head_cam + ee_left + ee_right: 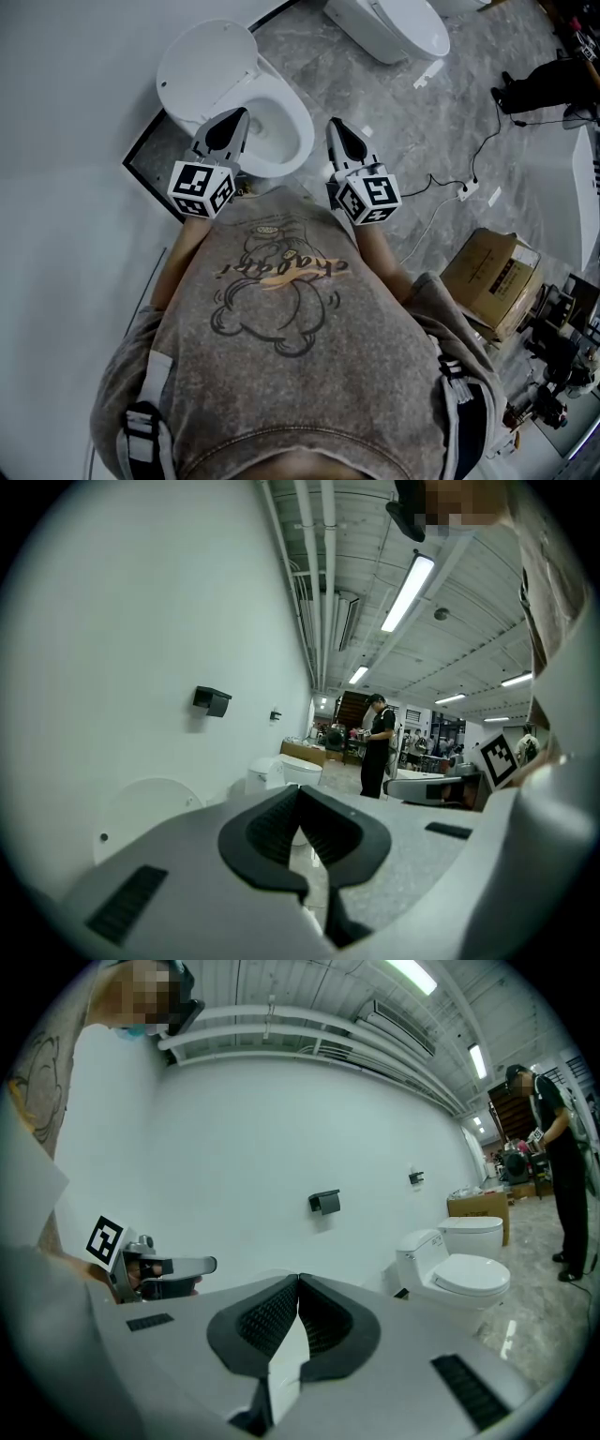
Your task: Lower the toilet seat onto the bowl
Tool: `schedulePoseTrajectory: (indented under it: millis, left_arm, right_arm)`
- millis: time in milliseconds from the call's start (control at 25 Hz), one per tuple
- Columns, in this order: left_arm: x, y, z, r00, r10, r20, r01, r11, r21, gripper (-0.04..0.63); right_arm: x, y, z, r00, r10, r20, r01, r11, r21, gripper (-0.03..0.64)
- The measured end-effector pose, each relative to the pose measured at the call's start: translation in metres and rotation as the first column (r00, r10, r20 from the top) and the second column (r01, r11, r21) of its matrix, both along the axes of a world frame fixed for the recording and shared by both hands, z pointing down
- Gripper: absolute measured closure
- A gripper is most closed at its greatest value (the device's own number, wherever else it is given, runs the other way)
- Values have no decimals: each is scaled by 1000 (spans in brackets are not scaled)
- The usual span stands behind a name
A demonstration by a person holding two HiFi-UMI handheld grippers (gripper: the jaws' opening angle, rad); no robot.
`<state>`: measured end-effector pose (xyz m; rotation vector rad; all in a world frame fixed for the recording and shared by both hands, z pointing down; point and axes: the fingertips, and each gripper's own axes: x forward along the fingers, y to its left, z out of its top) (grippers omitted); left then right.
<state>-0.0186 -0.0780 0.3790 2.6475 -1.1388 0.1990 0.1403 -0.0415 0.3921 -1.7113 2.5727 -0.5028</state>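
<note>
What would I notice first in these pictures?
A white toilet right ahead, its seat up against the wall. The left gripper and right gripper hover before it, jaws shut and empty. A cardboard box sits on the floor at the right.

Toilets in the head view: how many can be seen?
2. One toilet sits at upper left, its bowl open; a second toilet is cut off at the top edge. More may be out of frame.

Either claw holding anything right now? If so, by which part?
Nothing is held. The left claw and the right claw are both shut, with nothing between their tips.
</note>
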Motion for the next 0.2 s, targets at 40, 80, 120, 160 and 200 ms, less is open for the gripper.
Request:
schedulePoseTrajectory:
  millis: [40, 80, 120, 160, 200]
  left_arm:
    - [0, 1, 0, 1000, 3, -1, -3, 1000, 1, 584]
    - [0, 1, 1, 1000, 4, -1, -4, 1000, 1, 584]
    - [-1, 1, 2, 1000, 3, -1, -3, 1000, 1, 584]
    - [-2, 0, 3, 1000, 1, -2, -1, 1000, 0, 584]
    - [-4, 0, 5, 1000, -1, -3, 1, 1000, -1, 584]
  right_arm:
    - [0, 0, 0, 1000, -2, -1, 2, 1000, -1, 589]
    - [-1, 1, 1, 1000, -4, -2, 4, 1000, -2, 590]
    - [-2, 1, 1, 1000, -7, -4, 7, 1000, -2, 591]
    - [-3, 0, 2, 1000, -9, -5, 9, 1000, -2, 591]
    - [-4, 0, 3, 1000, -11, -7, 11, 1000, -2, 589]
